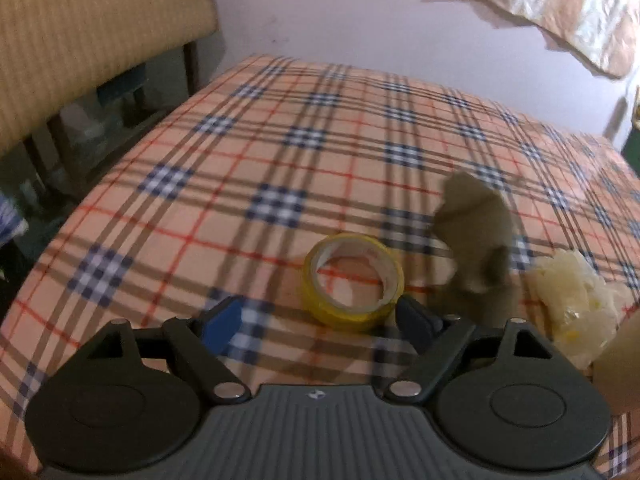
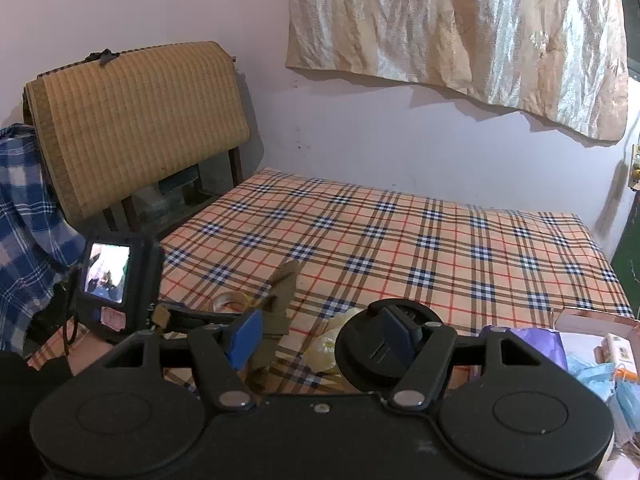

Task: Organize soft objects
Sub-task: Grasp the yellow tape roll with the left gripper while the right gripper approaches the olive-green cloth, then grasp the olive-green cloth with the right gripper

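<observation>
A crumpled olive-brown cloth (image 1: 476, 236) lies on the plaid bed cover (image 1: 256, 152), just right of a yellow tape roll (image 1: 353, 280). A crumpled pale yellow plastic bag (image 1: 576, 304) lies further right. My left gripper (image 1: 320, 324) is open and empty, low over the cover, with the tape roll just ahead between its blue pads. In the right wrist view my right gripper (image 2: 320, 334) is open and empty above the bed; the cloth (image 2: 280, 292), the bag (image 2: 328, 344) and the tape roll (image 2: 232, 302) lie below it. The left gripper's body (image 2: 116, 280) shows at left.
A chair with a woven mat (image 2: 136, 120) stands at the bed's far left corner. A box (image 2: 596, 352) with packets and blue plastic sits at the right. A curtain (image 2: 460, 32) hangs on the wall. A blue checked cloth (image 2: 24, 216) is at far left.
</observation>
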